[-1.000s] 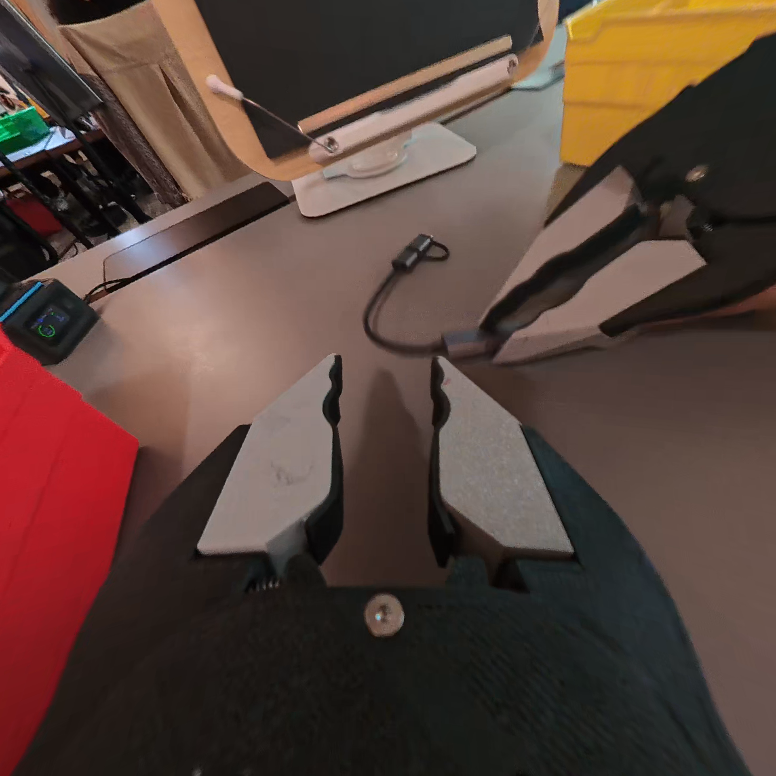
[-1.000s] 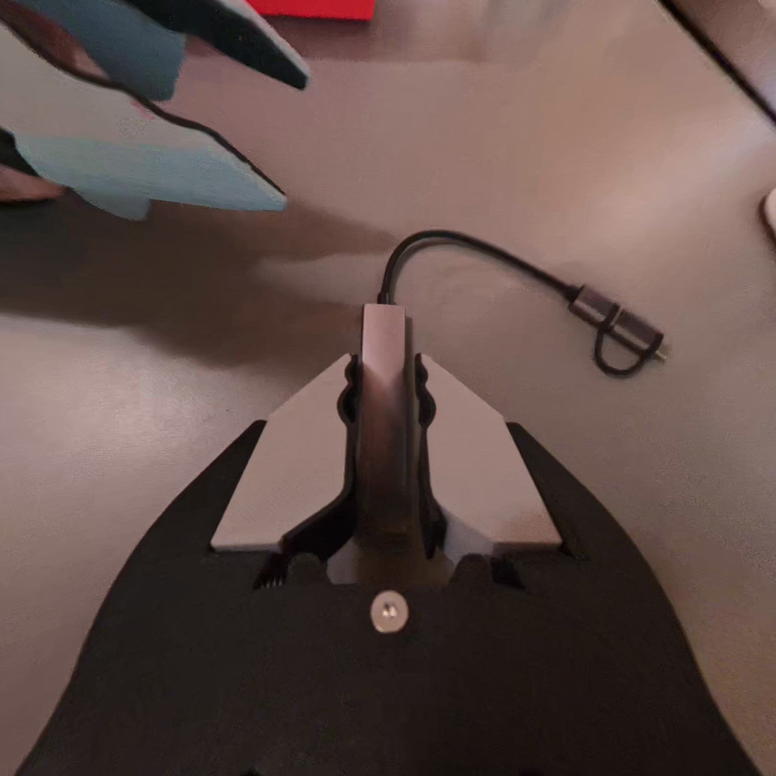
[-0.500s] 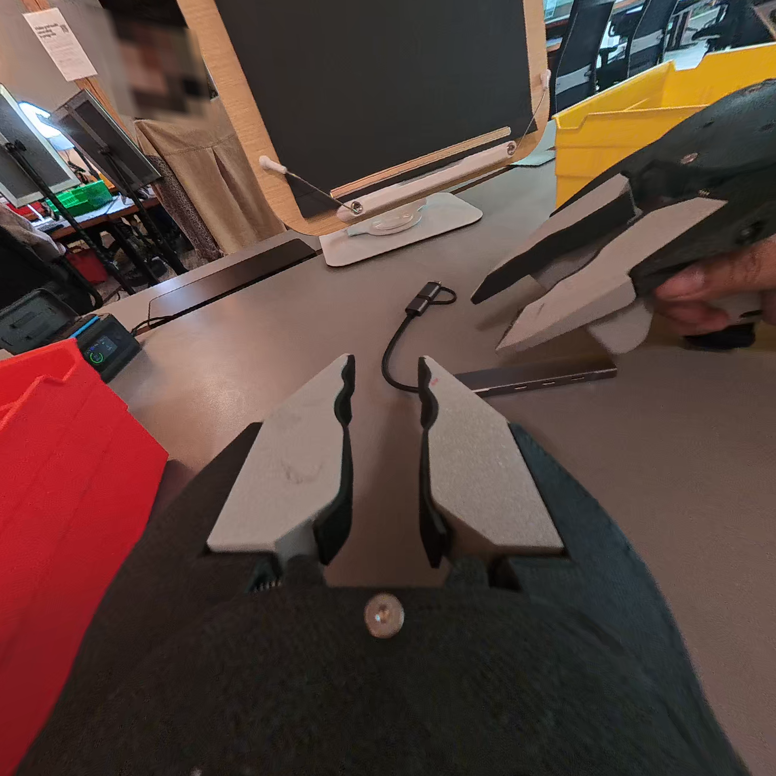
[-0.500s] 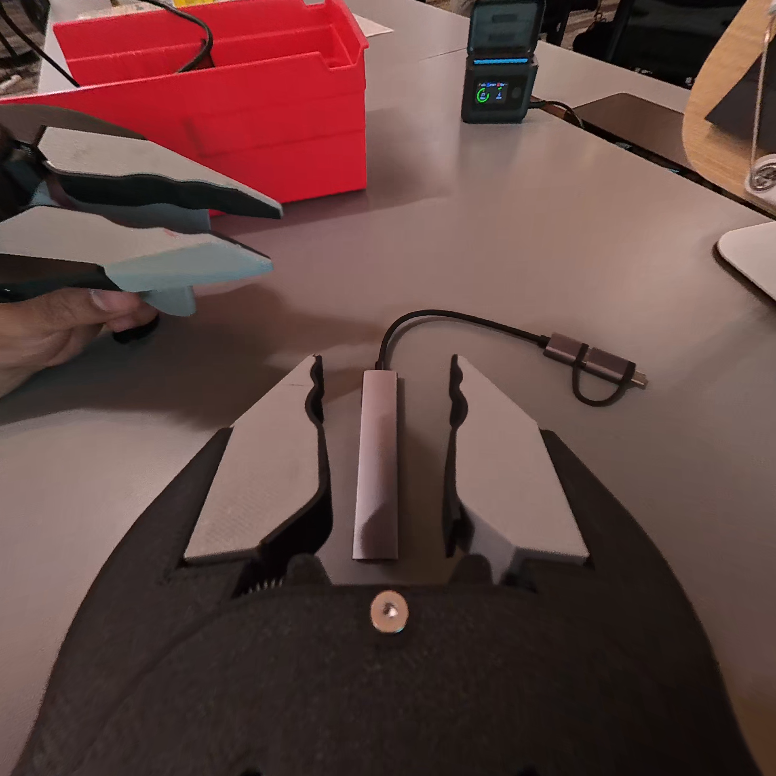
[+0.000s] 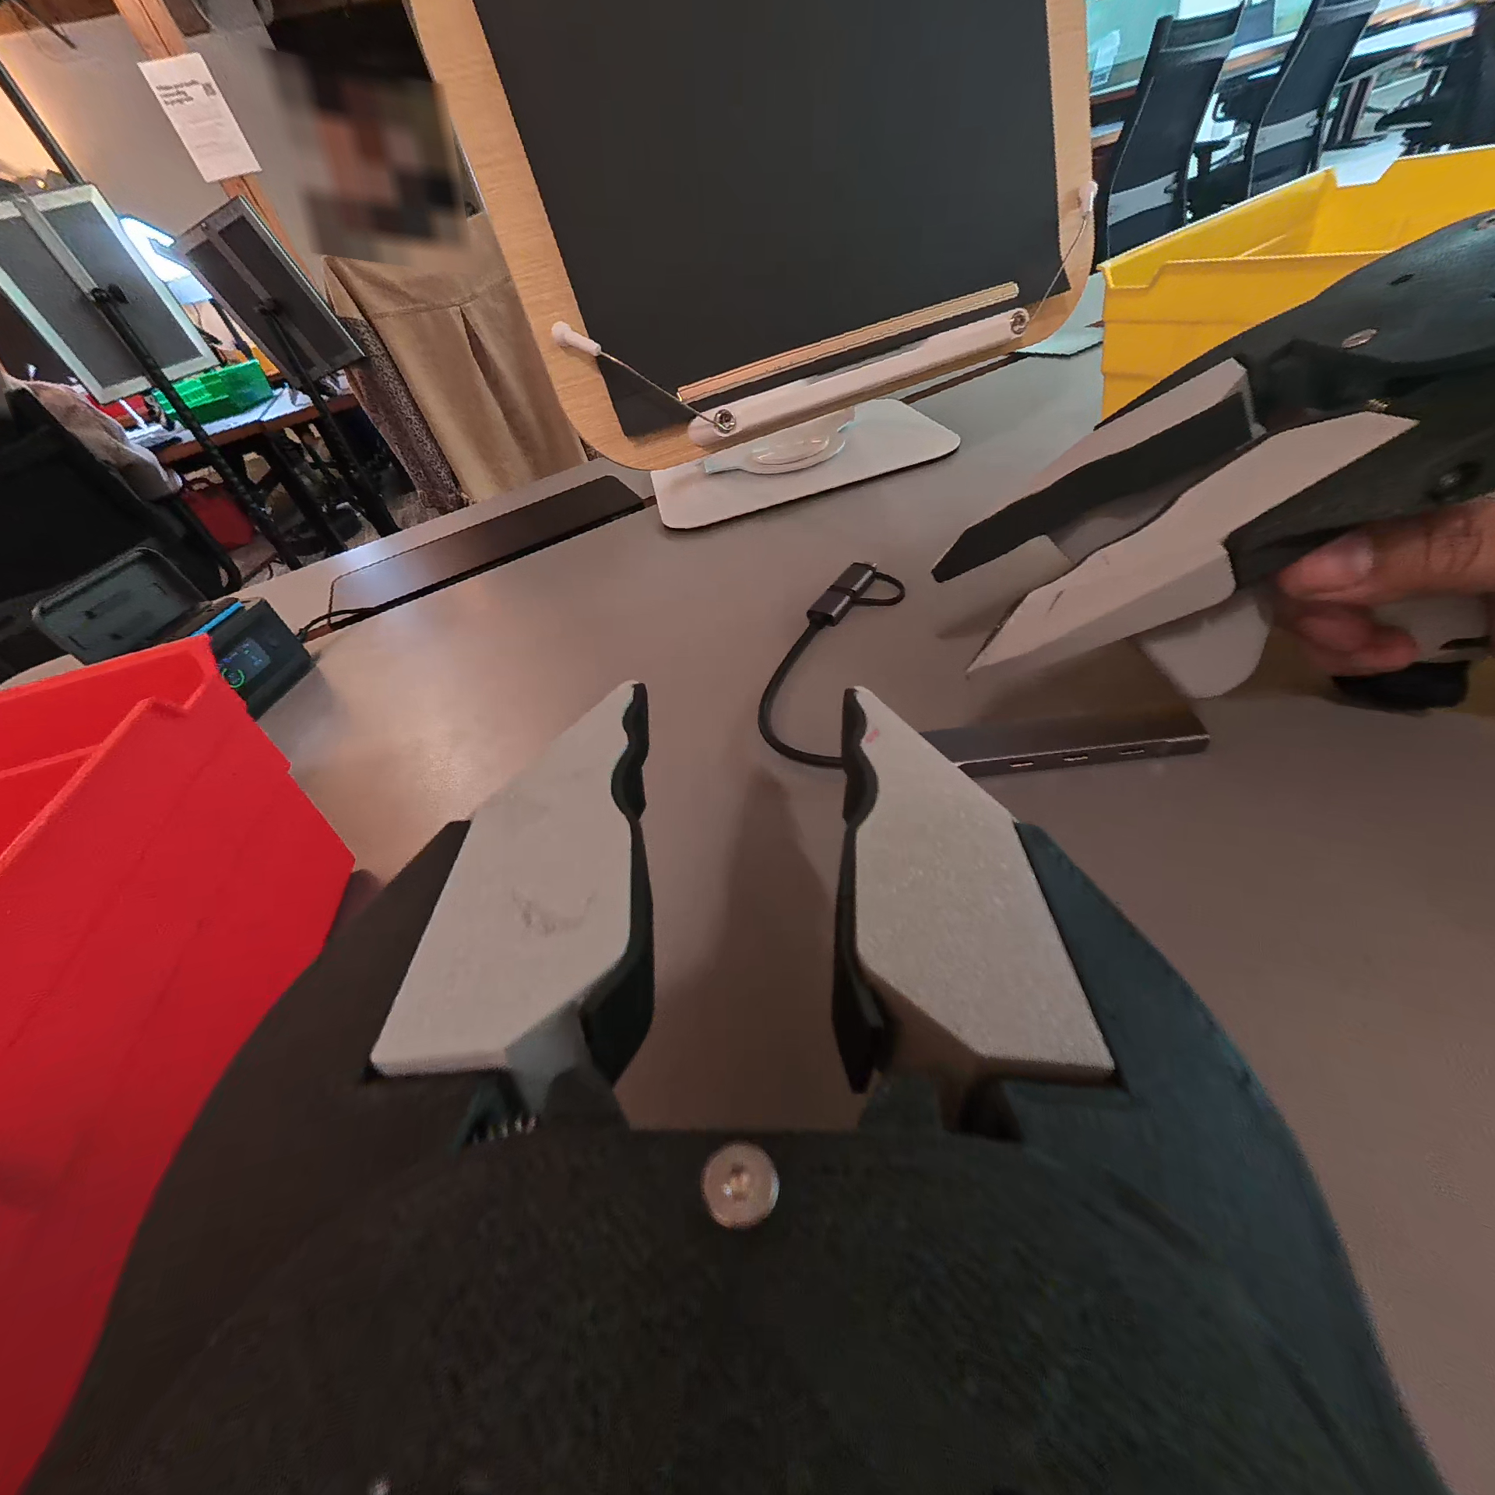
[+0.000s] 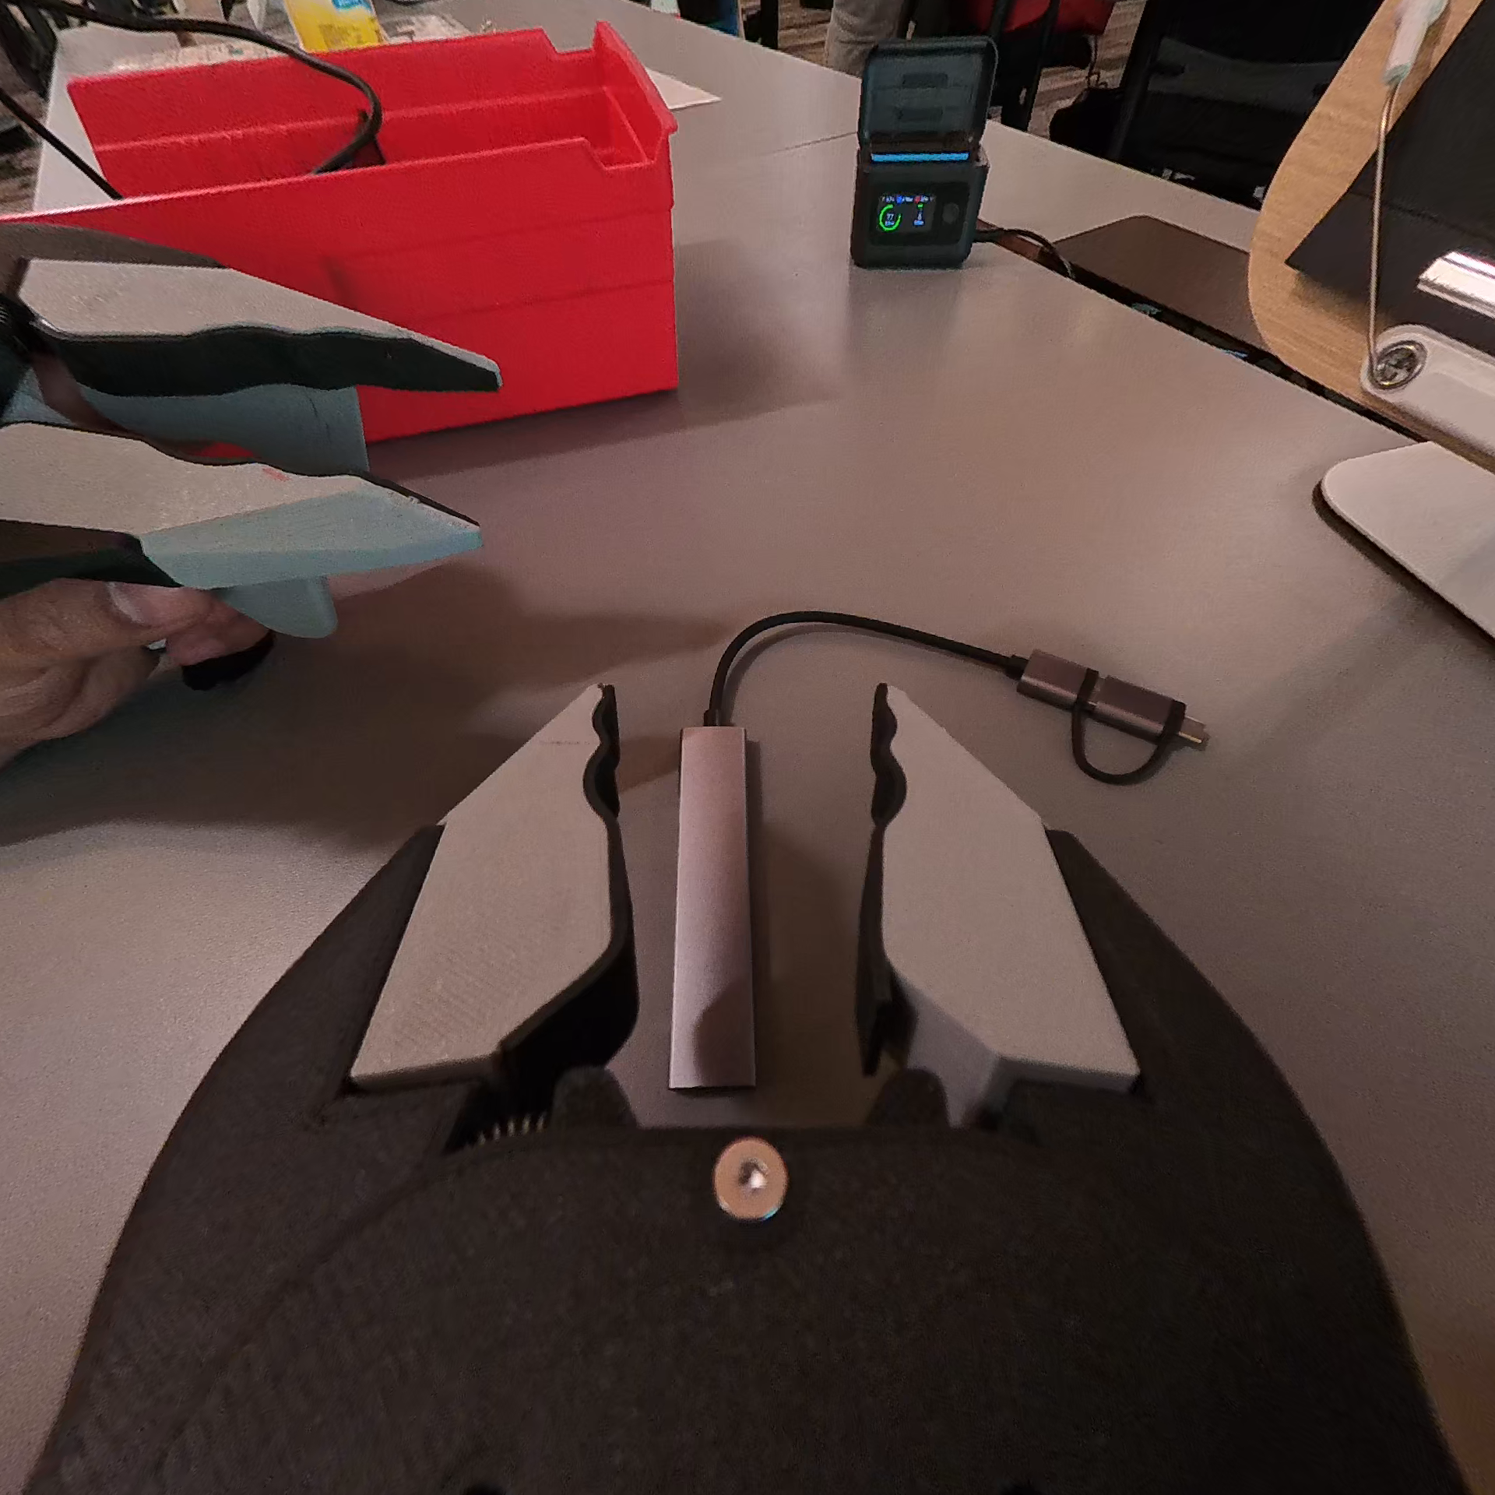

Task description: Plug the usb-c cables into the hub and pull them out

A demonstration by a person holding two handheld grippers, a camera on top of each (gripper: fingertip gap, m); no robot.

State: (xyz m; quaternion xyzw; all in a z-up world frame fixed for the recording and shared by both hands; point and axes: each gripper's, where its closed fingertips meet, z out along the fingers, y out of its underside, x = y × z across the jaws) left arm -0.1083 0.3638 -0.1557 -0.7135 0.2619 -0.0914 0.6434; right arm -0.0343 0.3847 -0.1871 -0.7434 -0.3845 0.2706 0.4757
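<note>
the right gripper [image 6: 740, 700] hangs above the grey table [image 6: 1011, 501] with its jaws spread wide, nothing pinched between them; the slim grey usb hub [image 6: 712, 906] lies flat on the table in the gap, running lengthwise along the fingers and touching neither one. from the hub's far end a short black cable [image 6: 849, 623] curves up and off to the right, ending in a grey connector plug [image 6: 1104, 700] with a small black tether loop, resting on the table well apart from the hub body

the left gripper [image 5: 744, 700] is also spread, jaws apart and empty, held over bare table. in its view the hub [image 5: 1076, 748] sits ahead and to the right, its long side with a row of small ports facing the camera, and the cable [image 5: 781, 688] loops from its near end toward the plug [image 5: 849, 586] farther back. the right gripper [image 5: 963, 615] shows there tilted down over the hub, a hand [image 5: 1375, 599] wrapped around its handle

a red bin [image 6: 453, 243] stands on the left side of the table with a black cord drooping into it. beyond it sits a small dark device with a lit screen [image 6: 918, 210]. a monitor on a white stand [image 5: 777, 243] stands at the back of the table, and a yellow bin [image 5: 1262, 283] sits to its right
</note>
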